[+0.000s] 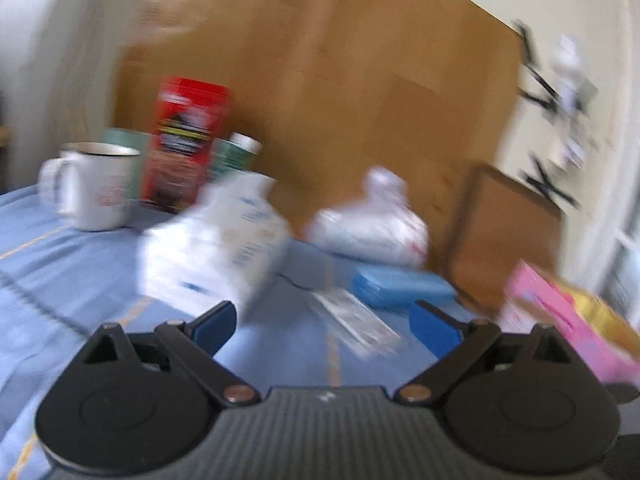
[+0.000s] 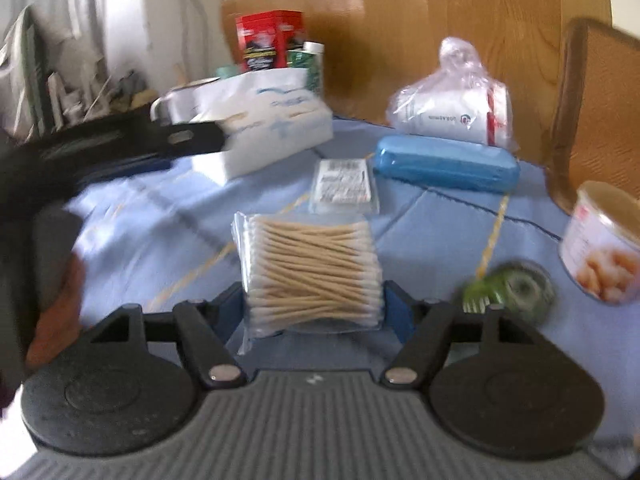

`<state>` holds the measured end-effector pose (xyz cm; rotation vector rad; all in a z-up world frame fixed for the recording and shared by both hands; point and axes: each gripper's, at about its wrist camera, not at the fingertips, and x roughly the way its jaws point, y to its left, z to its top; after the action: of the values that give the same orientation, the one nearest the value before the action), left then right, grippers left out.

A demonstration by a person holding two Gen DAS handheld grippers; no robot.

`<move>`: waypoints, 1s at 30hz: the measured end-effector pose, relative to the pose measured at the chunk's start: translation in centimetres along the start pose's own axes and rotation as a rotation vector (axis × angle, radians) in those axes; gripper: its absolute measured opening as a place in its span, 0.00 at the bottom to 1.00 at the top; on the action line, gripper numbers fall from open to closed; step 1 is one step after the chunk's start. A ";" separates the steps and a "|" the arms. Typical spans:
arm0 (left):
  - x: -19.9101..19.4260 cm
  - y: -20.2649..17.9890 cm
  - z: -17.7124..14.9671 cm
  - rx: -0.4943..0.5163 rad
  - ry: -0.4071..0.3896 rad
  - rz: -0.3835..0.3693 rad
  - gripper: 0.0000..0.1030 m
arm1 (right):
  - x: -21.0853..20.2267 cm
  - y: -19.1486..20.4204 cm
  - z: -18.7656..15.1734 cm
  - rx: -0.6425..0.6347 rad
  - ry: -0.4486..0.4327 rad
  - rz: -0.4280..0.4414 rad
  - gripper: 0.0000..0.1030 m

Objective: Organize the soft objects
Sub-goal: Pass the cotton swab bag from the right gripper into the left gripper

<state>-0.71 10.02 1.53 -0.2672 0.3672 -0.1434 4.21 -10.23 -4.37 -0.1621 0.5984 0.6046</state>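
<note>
**Desk:** Which step is this?

**Caption:** A carry, by the look of it. The right gripper [image 2: 314, 304] has its blue fingers [image 2: 394, 308] clamped on either side of a clear pack of cotton swabs [image 2: 310, 272], held just above the blue tablecloth [image 2: 436, 232]. The left gripper [image 1: 324, 326] hangs empty, fingers wide apart, in front of a white tissue box [image 1: 216, 252]; its view is smeared with motion blur.

**Desk:** And next?

**Caption:** Likely a place beside the other soft goods: the tissue box or the bagged white pack [image 2: 452, 110] at the back. That calls for clearing the small flat packet [image 2: 344, 186] and the blue case [image 2: 446, 164] on the way, then a low release.

**Desk:** How does the pack look?

**Caption:** Flat, squarish, thin film around wooden-stemmed swabs lying crosswise. It should give slightly under the grip, and slack film trails at its lower left corner
</note>
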 end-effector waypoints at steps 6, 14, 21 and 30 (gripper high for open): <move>0.8 -4.0 -1.0 0.193 0.158 -0.236 0.90 | -5.4 1.1 -4.7 -0.042 -0.021 -0.104 0.93; 1.2 -6.7 -2.7 0.003 0.345 -0.446 0.91 | -7.6 0.1 -6.9 0.052 -0.056 -0.146 0.93; 2.6 -9.2 -3.9 0.061 0.519 -0.488 0.49 | -7.7 0.1 -7.3 0.018 -0.103 -0.109 0.45; 1.1 -18.1 -0.2 0.334 0.391 -0.568 0.49 | -13.0 -3.1 -7.6 0.067 -0.320 -0.276 0.39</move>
<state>-1.42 -7.50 6.07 -0.0029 0.6404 -0.8161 -6.23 -21.49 -3.28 -0.0807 0.2787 0.3321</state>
